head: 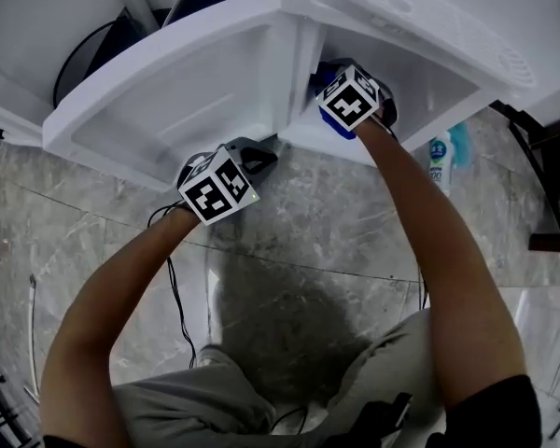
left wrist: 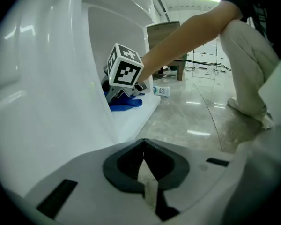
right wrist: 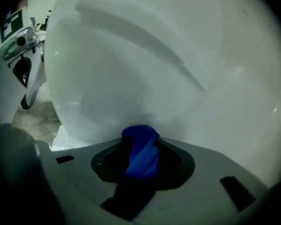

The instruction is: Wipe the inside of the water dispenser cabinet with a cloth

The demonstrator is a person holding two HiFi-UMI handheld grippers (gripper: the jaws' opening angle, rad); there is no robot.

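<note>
— What are your left tongs [left wrist: 144, 154] doing?
— They are sitting fully closed on nothing, pointing down past the lower edge of the open door [head: 168, 101]. The door's white panel is lying just to their left. I cannot tell whether they are touching it.

— And where is the cloth [right wrist: 140, 151] sitting?
— It is sitting in my right tongs [right wrist: 140, 143], which are reaching into the cabinet [head: 429, 77] at its front corner, on the side where the door is hanging. The tongs are standing fairly wide, but they are clamping the blue bunch. Its long fold is running straight out along them, with the tip poking past their ends.

— Which way is the work lying from there?
— Directly ahead. The cabinet's white inner wall is filling the view just beyond the cloth's tip. It is looking close, though I am not making out contact. So my right hand is by far the nearer one, and the left is waiting outside. I am judging that the next stroke is calling for a small push forward to press the cloth on, then a sweep along the wall.
</note>
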